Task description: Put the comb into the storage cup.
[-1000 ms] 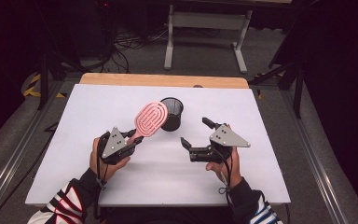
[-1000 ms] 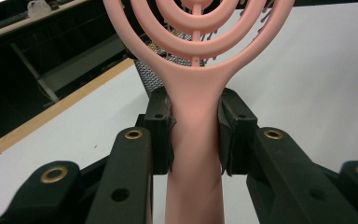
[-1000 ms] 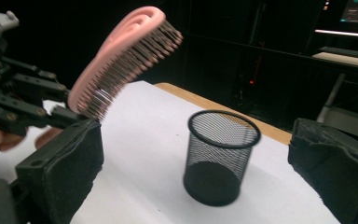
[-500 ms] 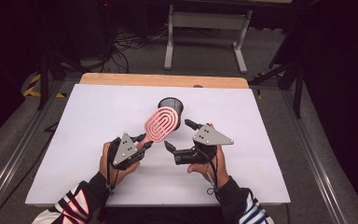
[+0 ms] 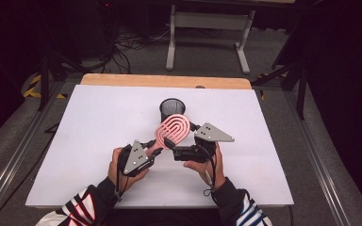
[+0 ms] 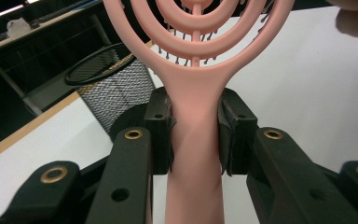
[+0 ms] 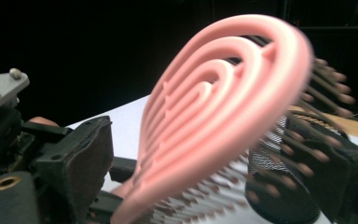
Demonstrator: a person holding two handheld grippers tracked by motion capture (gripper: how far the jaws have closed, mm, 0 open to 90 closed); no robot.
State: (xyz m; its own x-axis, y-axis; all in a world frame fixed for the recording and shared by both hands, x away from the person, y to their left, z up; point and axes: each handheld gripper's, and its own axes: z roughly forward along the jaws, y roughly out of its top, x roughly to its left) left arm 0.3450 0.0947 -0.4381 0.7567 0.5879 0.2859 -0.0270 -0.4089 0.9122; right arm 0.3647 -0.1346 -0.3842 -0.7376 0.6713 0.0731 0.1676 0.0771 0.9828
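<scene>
The pink hairbrush (image 5: 172,130), handle clamped in the left tongs (image 5: 152,149) above the worktop (image 5: 85,122) near the mesh cup (image 5: 171,109), has its head between the right tongs (image 5: 169,147), whose jaws have just been closing but don't yet press it, so a skewed grip could twist it loose.

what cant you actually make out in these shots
- Brush handle's lower end: cut off by the bottom edge of the left gripper view.
- Whether the right gripper pads touch the brush head: right gripper view is blurred, high view too small.
- Inside of the mesh cup: too dark and small in the high view.
- Left gripper fingertips: hidden under the brush in the high view.
</scene>
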